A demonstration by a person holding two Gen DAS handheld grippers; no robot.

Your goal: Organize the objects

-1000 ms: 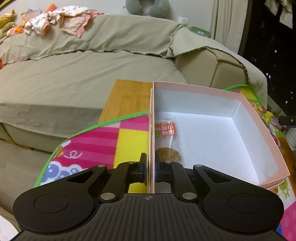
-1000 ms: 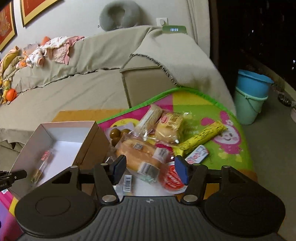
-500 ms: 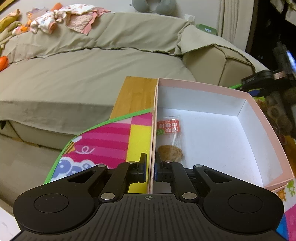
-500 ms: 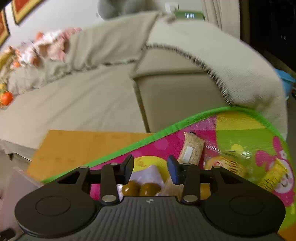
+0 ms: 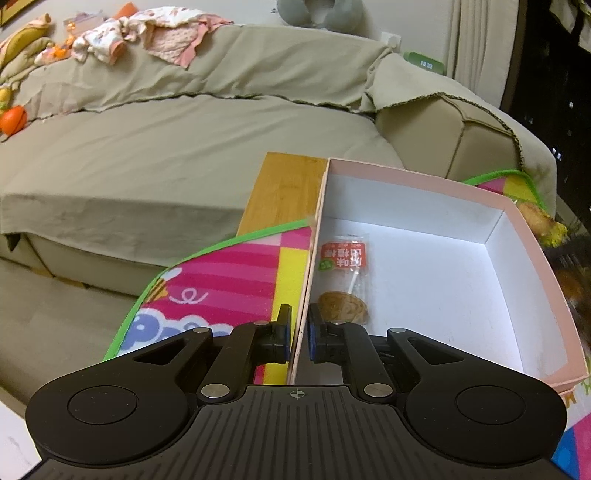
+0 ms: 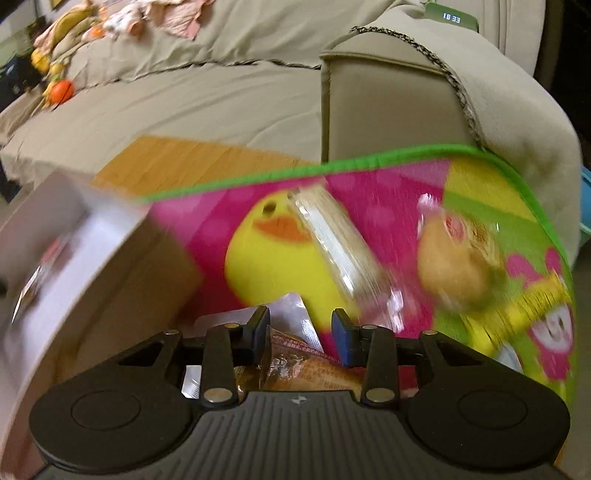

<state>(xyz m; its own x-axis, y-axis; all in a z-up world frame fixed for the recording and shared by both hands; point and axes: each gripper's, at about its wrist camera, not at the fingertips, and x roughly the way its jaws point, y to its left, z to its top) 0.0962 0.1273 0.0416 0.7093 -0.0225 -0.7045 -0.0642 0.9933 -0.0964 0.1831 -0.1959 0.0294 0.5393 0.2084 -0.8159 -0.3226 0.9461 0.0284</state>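
My left gripper (image 5: 298, 338) is shut on the near left wall of a pink box (image 5: 424, 181) with a white inside. One wrapped lollipop snack (image 5: 345, 280) lies in the box. In the blurred right wrist view my right gripper (image 6: 300, 332) is open, its fingers on either side of an orange-brown snack packet (image 6: 306, 365) on the colourful mat (image 6: 369, 184). Other snacks lie ahead: a clear cracker pack (image 6: 332, 243), a wrapped bun (image 6: 458, 258) and a yellow stick pack (image 6: 528, 302). The box (image 6: 110, 280) stands to the left.
The mat (image 5: 229, 277) lies on a wooden table (image 5: 284, 192) pushed against a beige sofa (image 5: 166, 140). Clothes (image 5: 147, 29) and an orange ball (image 5: 14, 118) lie on the sofa. A green digital clock (image 6: 450, 16) sits on the armrest.
My right gripper has dropped down over the snack pile and now straddles the orange-brown packet, jaws narrower than a second ago. My left gripper stays clamped on the box wall, which has shifted slightly.
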